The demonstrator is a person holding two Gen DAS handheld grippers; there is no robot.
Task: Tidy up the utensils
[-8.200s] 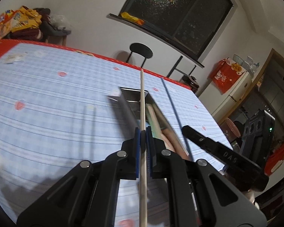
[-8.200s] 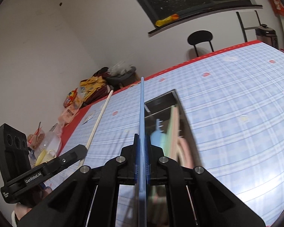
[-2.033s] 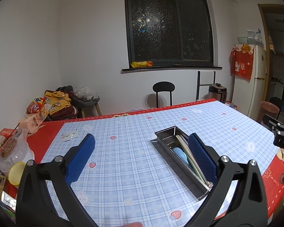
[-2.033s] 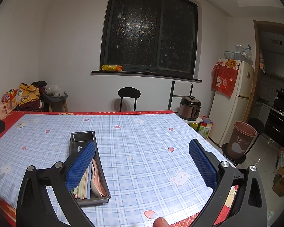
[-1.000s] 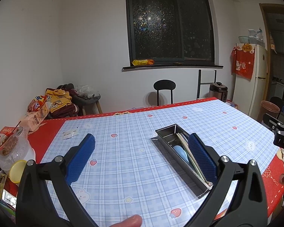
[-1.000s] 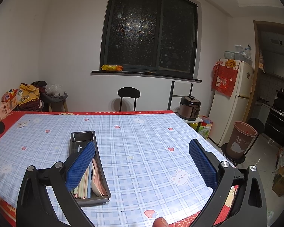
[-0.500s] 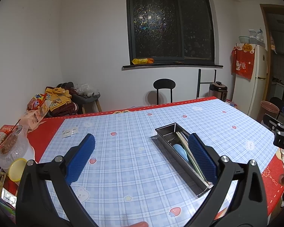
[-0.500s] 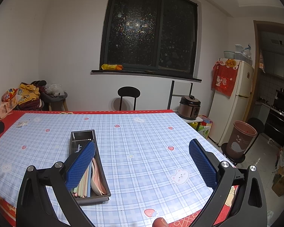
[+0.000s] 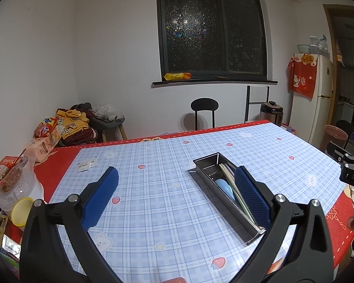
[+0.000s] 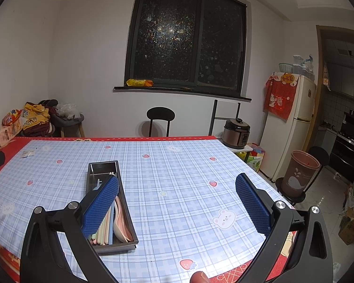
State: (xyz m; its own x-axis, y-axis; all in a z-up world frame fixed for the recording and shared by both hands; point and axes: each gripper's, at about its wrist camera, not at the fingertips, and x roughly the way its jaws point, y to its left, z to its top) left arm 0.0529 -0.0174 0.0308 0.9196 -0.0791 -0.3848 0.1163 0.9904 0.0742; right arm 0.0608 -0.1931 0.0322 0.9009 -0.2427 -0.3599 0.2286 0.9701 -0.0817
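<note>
Two hand-held grippers hang above the desk (image 10: 188, 176), a blue plaid cloth with a red border. One steel tray (image 10: 126, 204) lies on it, long axis running from near edge to far edge. Seen from the left hand-held gripper (image 9: 177, 198), the tray sits at about 1 o'clock, partly behind the right finger; from the right hand-held gripper (image 10: 177, 200), at about 10 o'clock, behind the left finger. Both are spread wide and grip nothing. Pastel utensils (image 10: 106, 226) lie lengthwise inside the tray, chopsticks (image 9: 233, 186) and a blue spoon (image 9: 225, 188) among them. No loose utensil shows on the desk, so the sorting appears complete; neither hand-held gripper is clearly nearer.
</note>
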